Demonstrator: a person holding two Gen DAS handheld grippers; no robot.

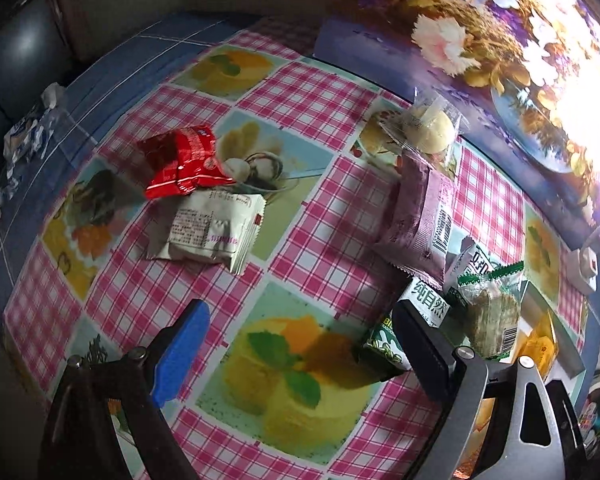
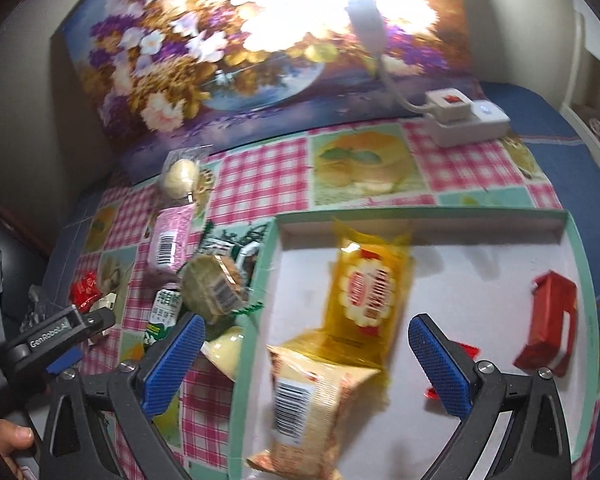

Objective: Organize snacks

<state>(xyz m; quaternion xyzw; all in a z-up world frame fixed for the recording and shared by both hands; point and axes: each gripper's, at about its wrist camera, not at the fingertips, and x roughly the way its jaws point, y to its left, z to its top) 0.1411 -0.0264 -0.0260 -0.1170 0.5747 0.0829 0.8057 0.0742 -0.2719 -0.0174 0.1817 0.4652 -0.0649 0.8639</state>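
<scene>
Now both tools, the left tool and right tool, gape empty, and the light, crinkly white snack pack wants a soft pinch across its puffy middle.

A desk wears a pink-checked cloth with fruit pictures. On it lie a red packet touching a white packet, and well apart a cluster: a clear-wrapped round pastry, a purple packet and green-and-white packs. A shallow green-rimmed box and a white power strip also sit there.
</scene>
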